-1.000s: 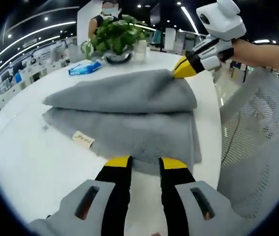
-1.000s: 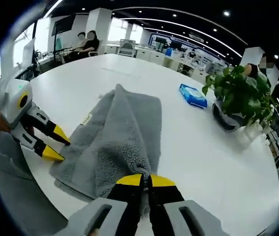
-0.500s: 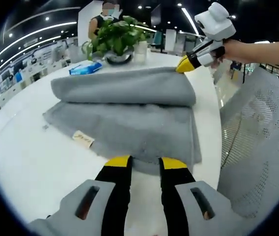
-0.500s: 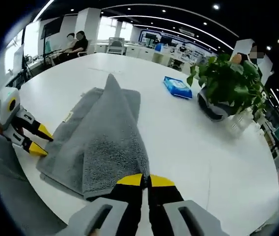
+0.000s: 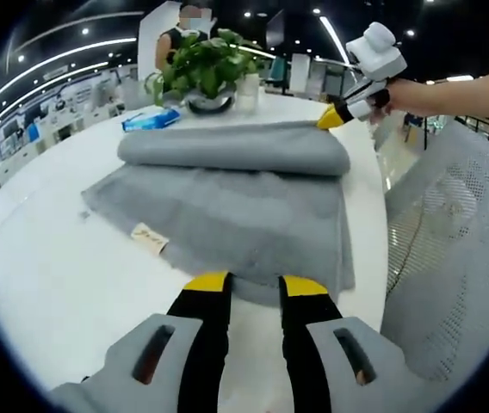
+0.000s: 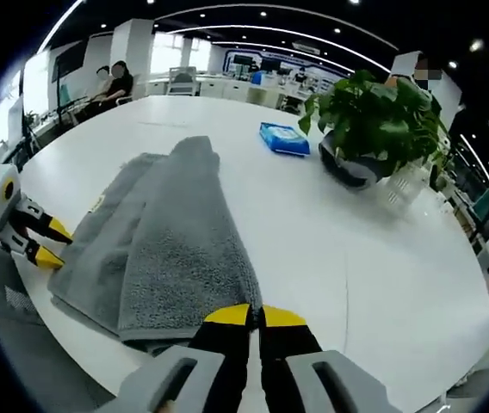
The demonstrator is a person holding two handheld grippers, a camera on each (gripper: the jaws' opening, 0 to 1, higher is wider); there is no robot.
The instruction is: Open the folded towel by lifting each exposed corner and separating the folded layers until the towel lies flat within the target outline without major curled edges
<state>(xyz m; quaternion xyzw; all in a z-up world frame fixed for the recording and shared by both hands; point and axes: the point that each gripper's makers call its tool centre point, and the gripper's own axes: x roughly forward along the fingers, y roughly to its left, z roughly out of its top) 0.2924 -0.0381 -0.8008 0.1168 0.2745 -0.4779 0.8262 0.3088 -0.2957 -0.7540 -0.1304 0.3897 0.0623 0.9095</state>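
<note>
A grey towel (image 5: 227,215) lies on the round white table (image 5: 46,267), a small tan label (image 5: 148,237) near its left edge. Its top layer (image 5: 236,148) is peeled back into a long roll at the far side. My right gripper (image 5: 335,116) is shut on that layer's corner; in the right gripper view its jaws (image 6: 256,317) meet on the grey towel (image 6: 184,249), which runs away from them. My left gripper (image 5: 255,288) stands open with its tips at the lower layer's near edge. It also comes into the right gripper view as the left gripper (image 6: 48,243), at the towel's far corner.
A potted plant (image 5: 201,73) and a blue wipes pack (image 5: 148,120) stand beyond the towel; they are the plant (image 6: 369,120) and pack (image 6: 284,138) in the right gripper view. A white mesh chair (image 5: 451,224) stands by the table's edge. People sit at distant desks.
My right gripper has carried the top layer's corner farther from the left gripper, rolling the fold back and baring more of the lower layer. The left gripper has stayed in place.
</note>
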